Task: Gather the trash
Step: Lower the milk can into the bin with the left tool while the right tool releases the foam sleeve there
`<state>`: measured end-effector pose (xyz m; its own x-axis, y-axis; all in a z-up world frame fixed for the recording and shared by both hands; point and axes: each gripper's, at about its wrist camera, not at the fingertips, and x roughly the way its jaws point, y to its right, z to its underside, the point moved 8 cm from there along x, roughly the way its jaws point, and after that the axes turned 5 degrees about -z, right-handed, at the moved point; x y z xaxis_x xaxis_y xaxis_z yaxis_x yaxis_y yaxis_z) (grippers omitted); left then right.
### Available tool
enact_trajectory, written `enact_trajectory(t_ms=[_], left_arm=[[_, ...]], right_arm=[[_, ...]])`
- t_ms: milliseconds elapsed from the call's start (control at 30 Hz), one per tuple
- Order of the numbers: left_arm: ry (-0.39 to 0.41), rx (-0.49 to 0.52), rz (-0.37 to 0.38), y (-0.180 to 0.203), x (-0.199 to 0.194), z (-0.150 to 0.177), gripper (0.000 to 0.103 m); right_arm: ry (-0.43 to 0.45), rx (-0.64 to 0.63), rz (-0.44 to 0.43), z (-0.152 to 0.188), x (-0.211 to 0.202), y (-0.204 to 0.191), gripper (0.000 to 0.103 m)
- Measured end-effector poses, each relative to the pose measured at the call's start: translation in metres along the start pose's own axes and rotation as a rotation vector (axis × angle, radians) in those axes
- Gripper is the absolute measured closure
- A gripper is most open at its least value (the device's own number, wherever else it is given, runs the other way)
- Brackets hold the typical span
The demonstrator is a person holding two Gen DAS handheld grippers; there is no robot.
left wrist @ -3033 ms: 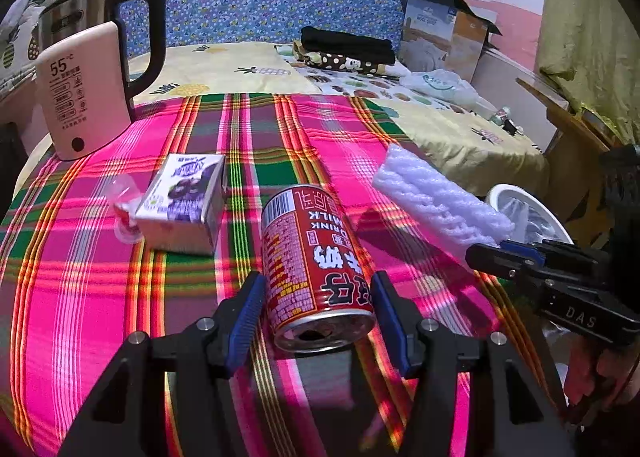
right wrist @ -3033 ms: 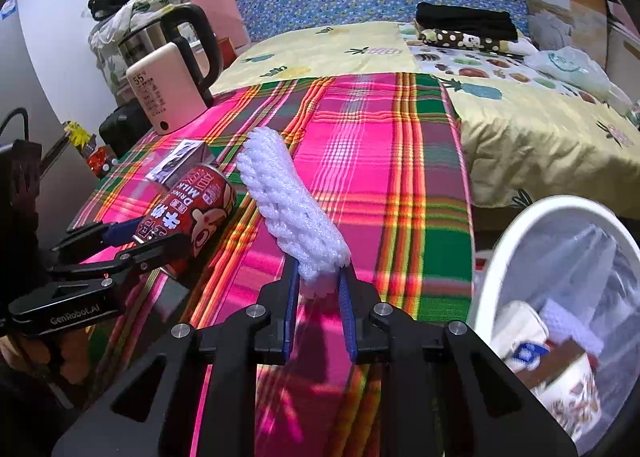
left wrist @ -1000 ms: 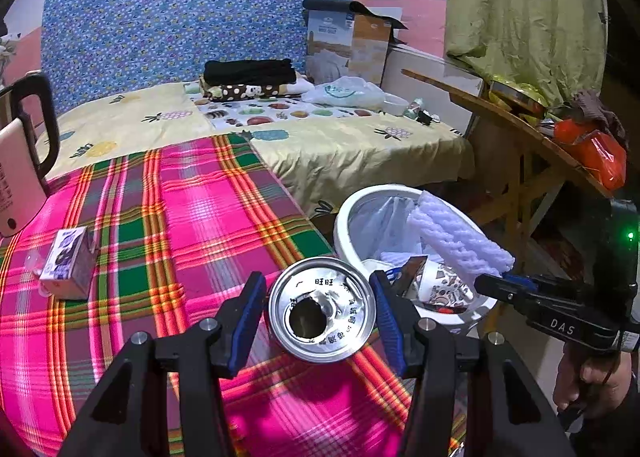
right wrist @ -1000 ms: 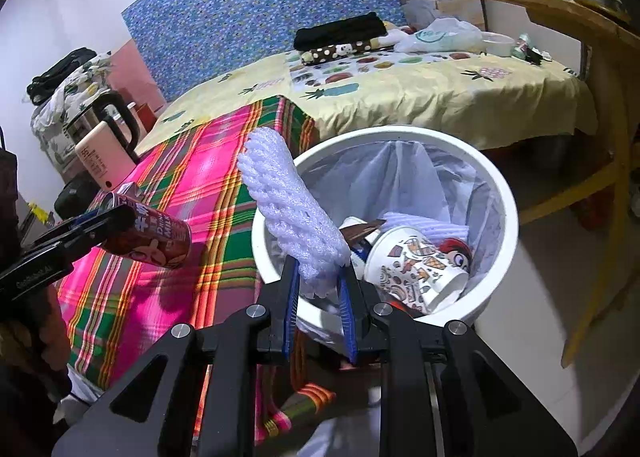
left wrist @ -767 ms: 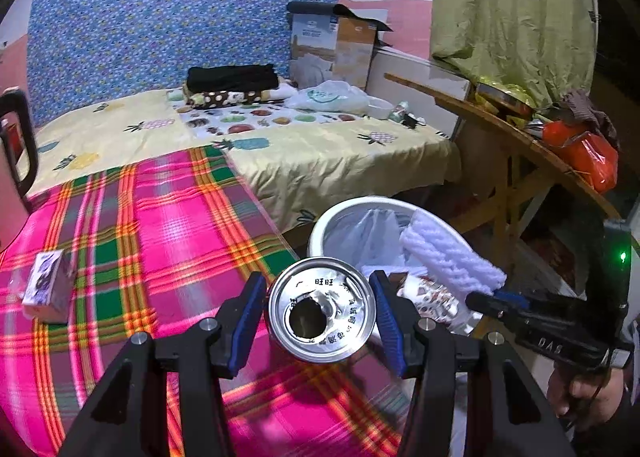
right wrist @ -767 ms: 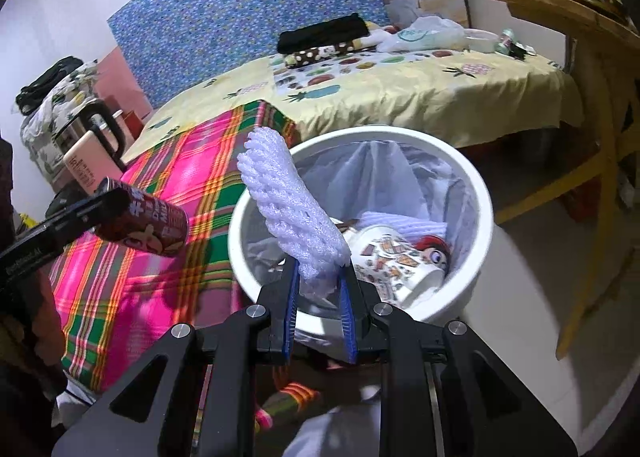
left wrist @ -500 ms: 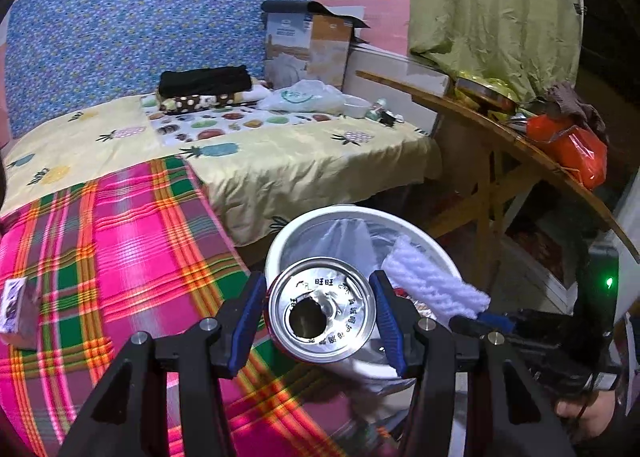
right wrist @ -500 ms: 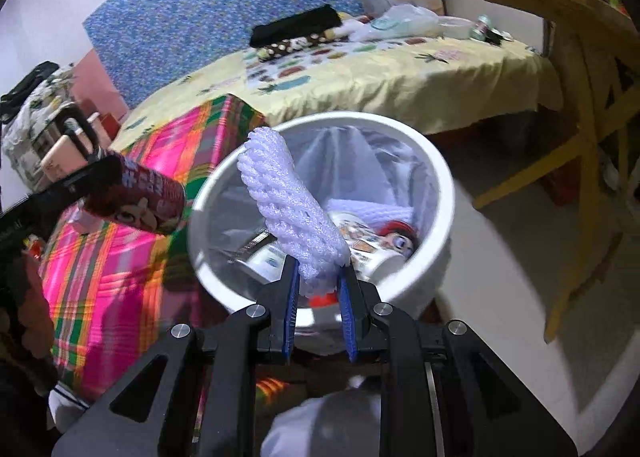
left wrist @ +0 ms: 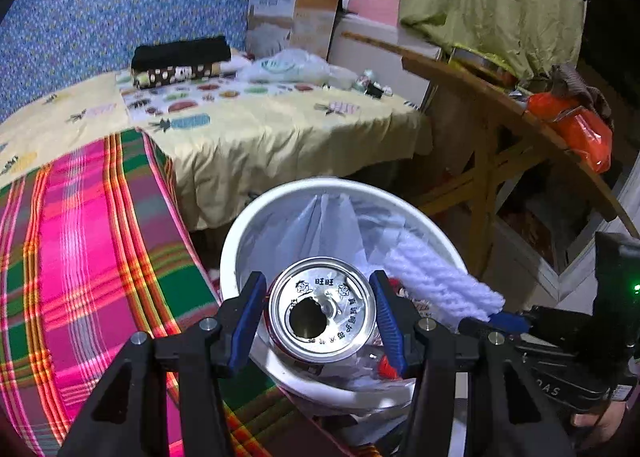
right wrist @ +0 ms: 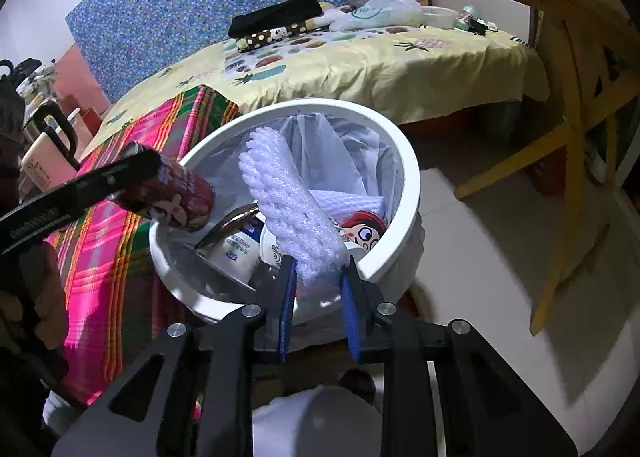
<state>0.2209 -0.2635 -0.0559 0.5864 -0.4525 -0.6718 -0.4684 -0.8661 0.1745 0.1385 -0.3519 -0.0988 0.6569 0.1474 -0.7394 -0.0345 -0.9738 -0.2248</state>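
My left gripper [left wrist: 320, 309] is shut on a red drink can [left wrist: 322, 309], whose opened silver top faces the camera, held over the near rim of the white trash bin [left wrist: 256, 225]. In the right wrist view the can [right wrist: 176, 193] hangs over the bin's left rim [right wrist: 404, 153]. My right gripper [right wrist: 318, 281] is shut on a white foam net sleeve [right wrist: 288, 209] and holds it over the bin's open mouth. The sleeve also shows in the left wrist view [left wrist: 436, 281]. The bin has a clear liner and holds a printed paper cup [right wrist: 360, 231], a small bottle [right wrist: 236, 253] and other trash.
A table with a pink and green plaid cloth [left wrist: 92, 225] is left of the bin. Behind is a bed with a yellow sheet [left wrist: 280, 125]. A wooden table [right wrist: 560, 17] stands to the right. A kettle [right wrist: 44, 153] sits on the plaid cloth at far left.
Both grippers have carried their loads from the plaid table over to the bin. The can and the foam sleeve now hang over the bin's mouth, still held.
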Motion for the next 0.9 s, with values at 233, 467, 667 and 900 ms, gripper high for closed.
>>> enact_trajectory(t_ms=[233,467,667,900], left_arm=[[-0.012,0.006,-0.007,0.0,-0.001,0.003,0.047],[0.01,-0.012,-0.02,-0.005,-0.012,0.002,0.042],[0.029,-0.019,-0.022,-0.009,-0.023,0.002,0.039],[0.032,-0.038,-0.03,-0.019,-0.037,0.01,0.039]], right_arm=[[0.025,-0.013,-0.011,-0.002,-0.002,-0.003,0.044],[0.05,-0.036,-0.017,-0.005,-0.009,-0.008,0.043],[0.059,-0.051,-0.025,-0.006,-0.013,-0.016,0.043],[0.072,-0.079,-0.039,-0.007,-0.019,-0.028,0.043]])
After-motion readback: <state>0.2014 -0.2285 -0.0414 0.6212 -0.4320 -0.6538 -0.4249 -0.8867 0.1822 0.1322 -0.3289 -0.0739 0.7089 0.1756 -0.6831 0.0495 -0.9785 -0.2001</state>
